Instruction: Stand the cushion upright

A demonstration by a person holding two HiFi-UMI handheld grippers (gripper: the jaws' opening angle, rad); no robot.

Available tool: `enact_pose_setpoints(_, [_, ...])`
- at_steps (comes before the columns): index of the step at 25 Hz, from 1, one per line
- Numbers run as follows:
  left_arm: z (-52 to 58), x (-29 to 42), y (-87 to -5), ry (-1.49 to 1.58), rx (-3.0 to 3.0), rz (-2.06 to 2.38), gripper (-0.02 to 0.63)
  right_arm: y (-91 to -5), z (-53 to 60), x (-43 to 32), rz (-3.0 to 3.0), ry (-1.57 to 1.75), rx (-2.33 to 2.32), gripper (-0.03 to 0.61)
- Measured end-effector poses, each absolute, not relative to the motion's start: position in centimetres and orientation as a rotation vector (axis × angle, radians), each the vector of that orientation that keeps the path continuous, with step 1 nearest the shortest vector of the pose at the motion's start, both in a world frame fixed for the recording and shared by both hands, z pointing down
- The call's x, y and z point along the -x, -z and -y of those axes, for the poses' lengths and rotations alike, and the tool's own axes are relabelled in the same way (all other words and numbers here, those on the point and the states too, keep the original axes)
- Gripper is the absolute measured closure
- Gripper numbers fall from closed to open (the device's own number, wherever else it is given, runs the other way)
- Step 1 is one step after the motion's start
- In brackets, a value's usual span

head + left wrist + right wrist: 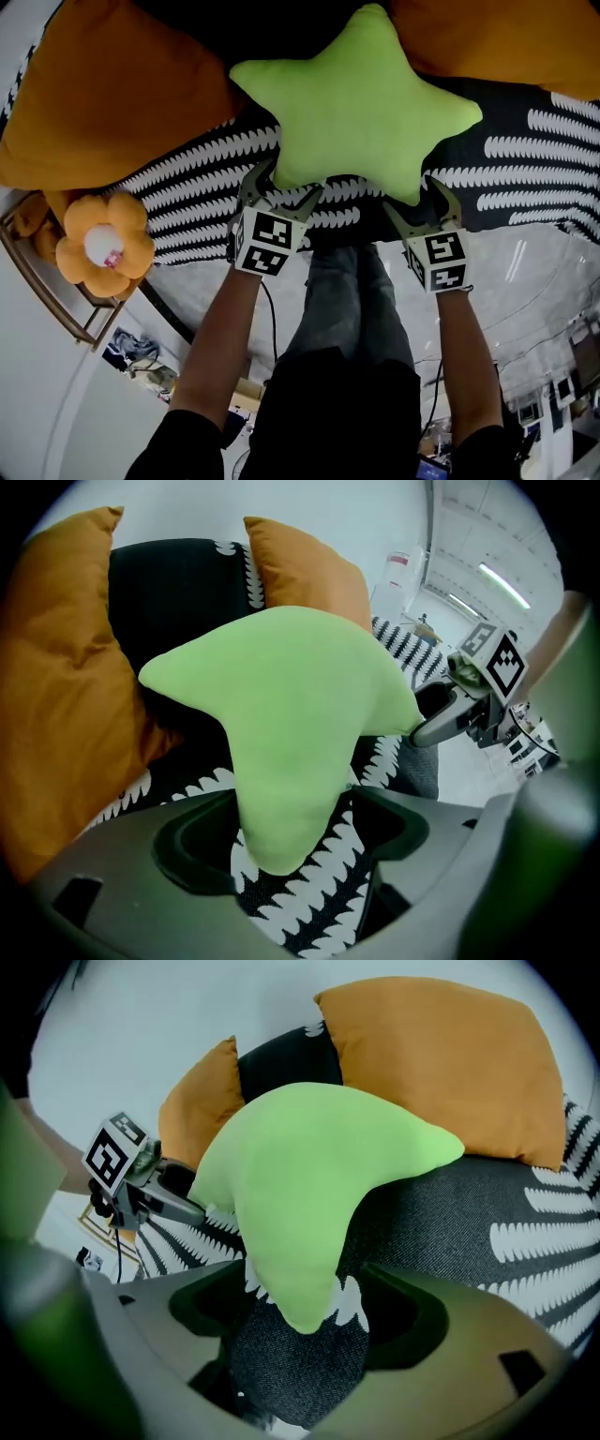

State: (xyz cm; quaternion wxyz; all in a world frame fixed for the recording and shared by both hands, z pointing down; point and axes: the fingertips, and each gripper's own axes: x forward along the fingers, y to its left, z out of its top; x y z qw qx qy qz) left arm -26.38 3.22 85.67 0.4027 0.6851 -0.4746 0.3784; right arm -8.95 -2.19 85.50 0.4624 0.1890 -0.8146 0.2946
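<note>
Bright even light; strong fisheye warp, dark vignetted corners, foreground blurred

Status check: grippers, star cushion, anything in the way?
Left gripper and right gripper open, each straddling a lower point, not pinching. Green star cushion up on those points. Orange cushions flank it, nothing blocking.

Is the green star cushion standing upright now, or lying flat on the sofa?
Upright, tilted back: the star cushion stands on two tips on the patterned seat; both gripper views show its body raised.
</note>
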Motion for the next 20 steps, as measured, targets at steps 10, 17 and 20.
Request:
enact_pose_setpoints(10, [-2.4, 25.6, -86.6, -0.921, -1.672, 1.124, 0.295, -86.5, 2.6, 10.3, 1.938, -0.834, -0.519, 0.287])
enact_pose_setpoints(17, [-2.4, 24.9, -83.3, -0.870, -1.696, 1.150, 0.375, -81.1, 3.6, 11.4, 2.023, -0.739, -0.536, 0.365])
enact_pose_setpoints(20, [-3.1, 24.0, -81.0, -0.854, -1.704, 1.132, 0.379, -78.5, 3.3, 11.1, 2.042, -0.738, -0.530, 0.370])
